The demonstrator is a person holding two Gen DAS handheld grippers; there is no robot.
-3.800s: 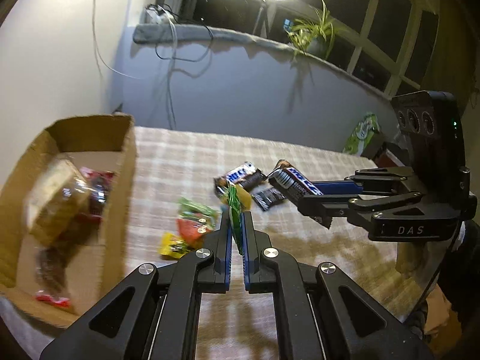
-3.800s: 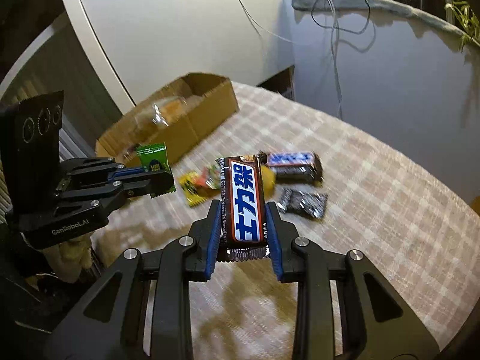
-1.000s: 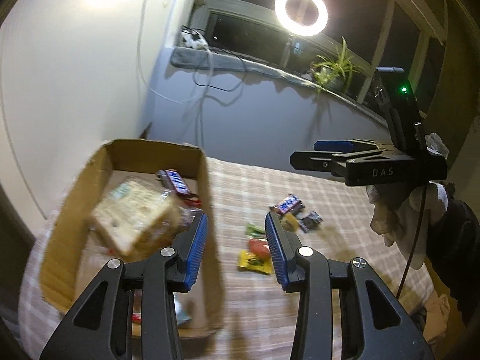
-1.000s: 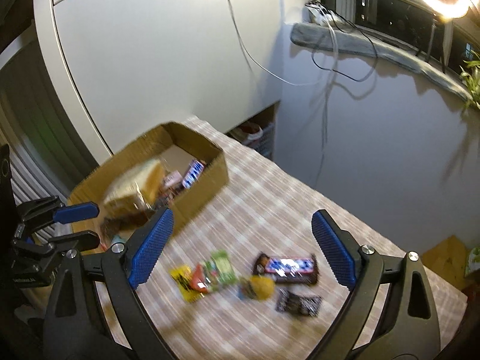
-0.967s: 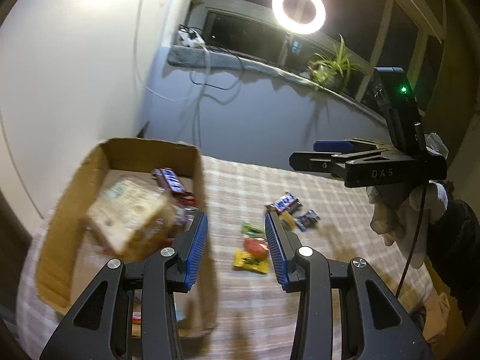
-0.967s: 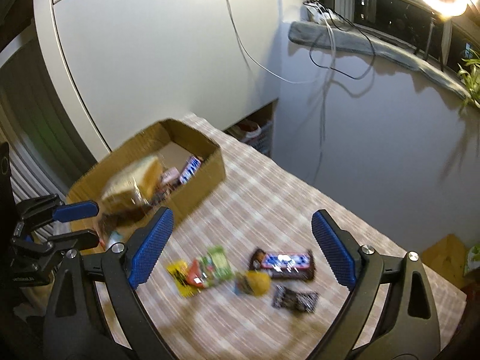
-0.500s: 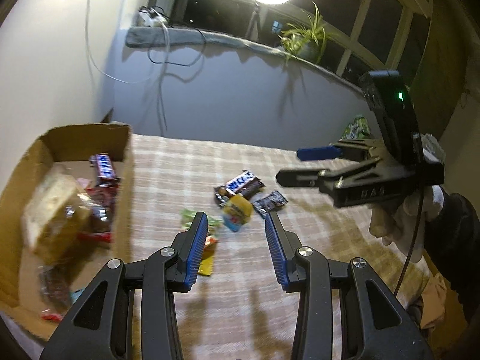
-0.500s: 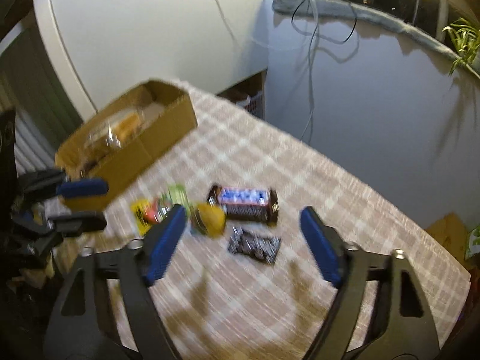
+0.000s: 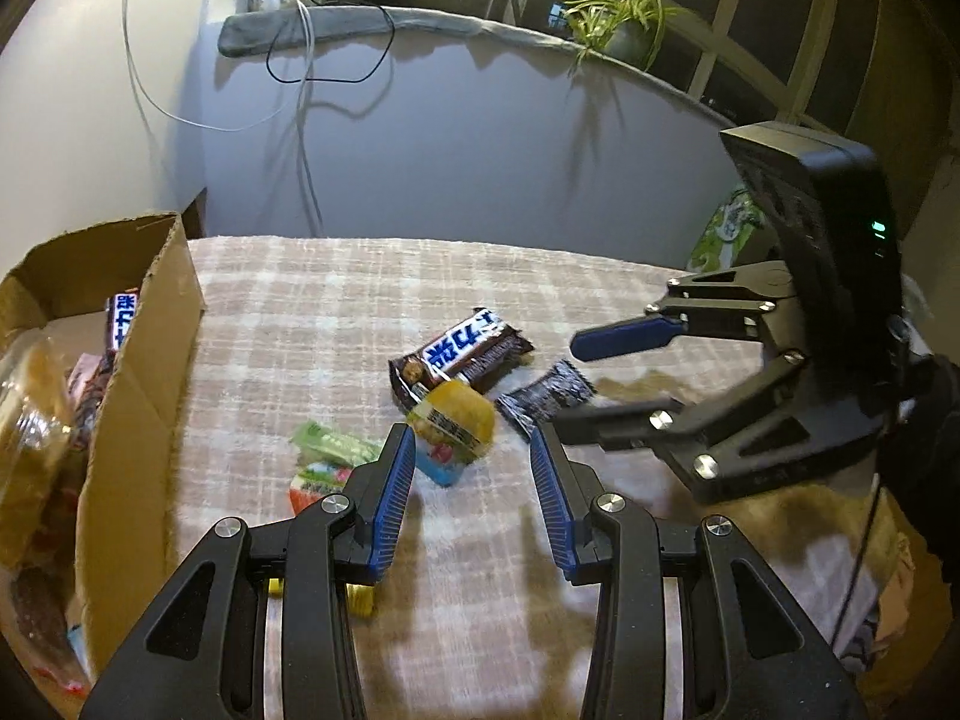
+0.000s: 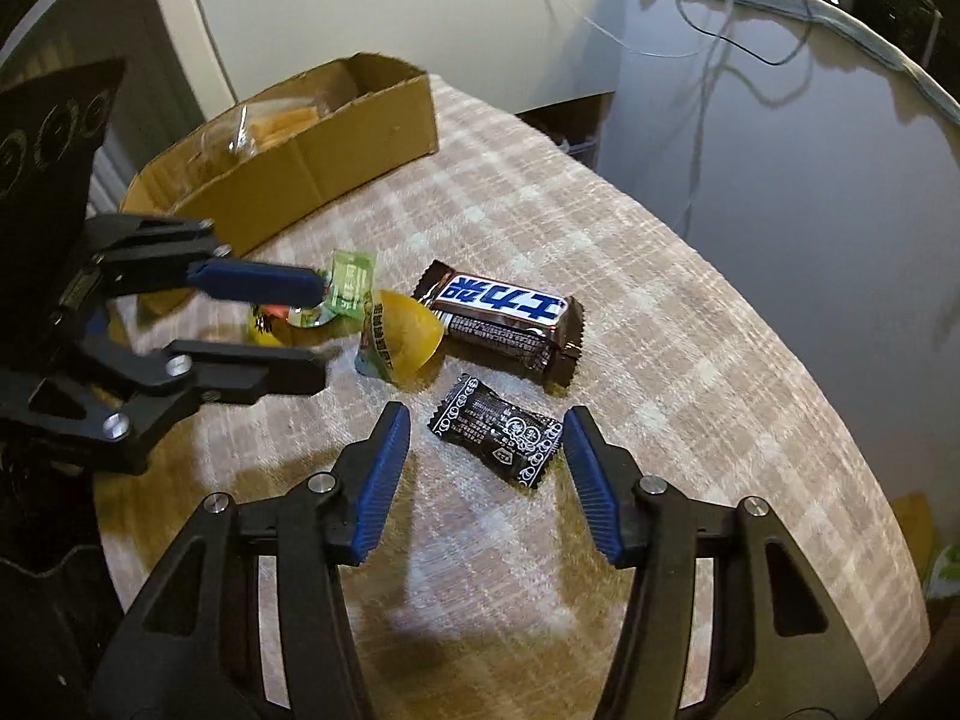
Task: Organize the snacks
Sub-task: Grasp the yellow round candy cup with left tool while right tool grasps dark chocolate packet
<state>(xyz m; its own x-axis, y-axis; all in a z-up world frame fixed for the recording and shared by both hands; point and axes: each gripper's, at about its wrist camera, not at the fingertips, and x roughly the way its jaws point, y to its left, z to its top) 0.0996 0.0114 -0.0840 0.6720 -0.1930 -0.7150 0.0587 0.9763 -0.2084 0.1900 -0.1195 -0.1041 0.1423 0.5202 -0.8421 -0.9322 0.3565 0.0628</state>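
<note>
Small black packet point(image 10: 497, 429) lies flat on the checked tablecloth point(image 10: 690, 396), just beside the chocolate bar point(image 10: 501, 315). Your right gripper point(image 10: 485, 441) straddles it, jaws closing, pads not touching yet. Yellow snack point(image 9: 459, 414) sits against the bar's other side; your left gripper point(image 9: 473, 462) hangs over it, jaws apart, empty. Cardboard box point(image 9: 144, 354) stands well apart from the bar.

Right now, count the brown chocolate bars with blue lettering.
2. One brown chocolate bar lies on the checked tablecloth; another brown bar stands against the cardboard box wall inside. More may hide under bags.
</note>
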